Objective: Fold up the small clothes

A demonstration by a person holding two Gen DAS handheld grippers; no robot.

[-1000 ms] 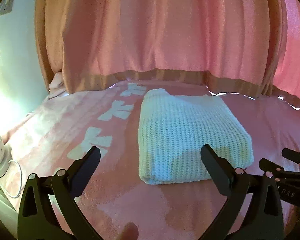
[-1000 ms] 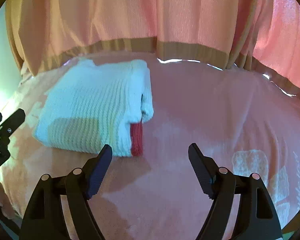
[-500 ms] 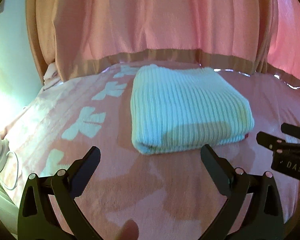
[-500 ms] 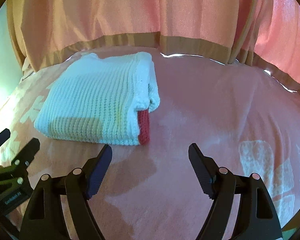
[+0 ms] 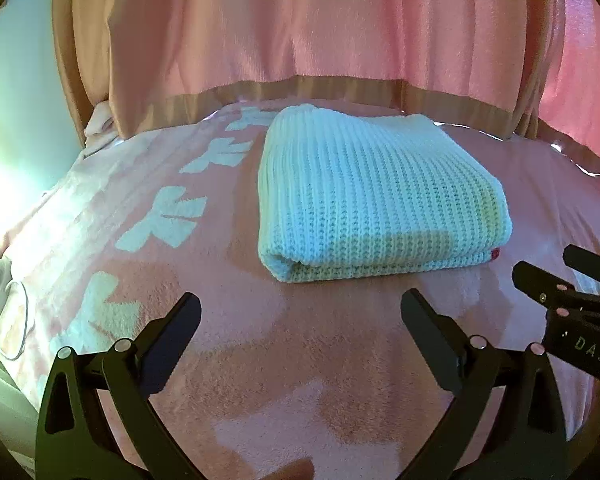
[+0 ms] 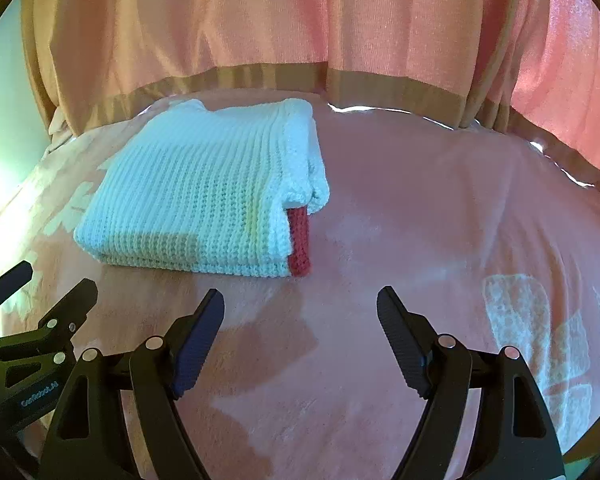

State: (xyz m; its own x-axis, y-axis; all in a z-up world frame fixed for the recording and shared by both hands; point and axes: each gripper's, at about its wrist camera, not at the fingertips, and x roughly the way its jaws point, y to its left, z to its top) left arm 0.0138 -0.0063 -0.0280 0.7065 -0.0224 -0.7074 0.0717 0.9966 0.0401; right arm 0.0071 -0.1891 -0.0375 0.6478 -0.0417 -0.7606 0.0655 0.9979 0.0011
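Sweater (image 5: 376, 196) lies folded, white knit, red trim.

Left claw (image 5: 300, 320) hung over the pink blanket (image 5: 260, 360) w/ jaws wide apart, nothing btwn them. Folded white knit garment (image 5: 376, 196) lay flat just beyond the tips, not touched; a bit of red trim (image 5: 496, 254) showed at its near right corner. Right claw (image 5: 556, 276) came in at the right edge, near that corner. Pale bow shapes (image 5: 164, 216) ran along the blanket's left side. Pink curtain (image 5: 300, 32) hung behind. White cable (image 5: 20, 320) lay at far left.
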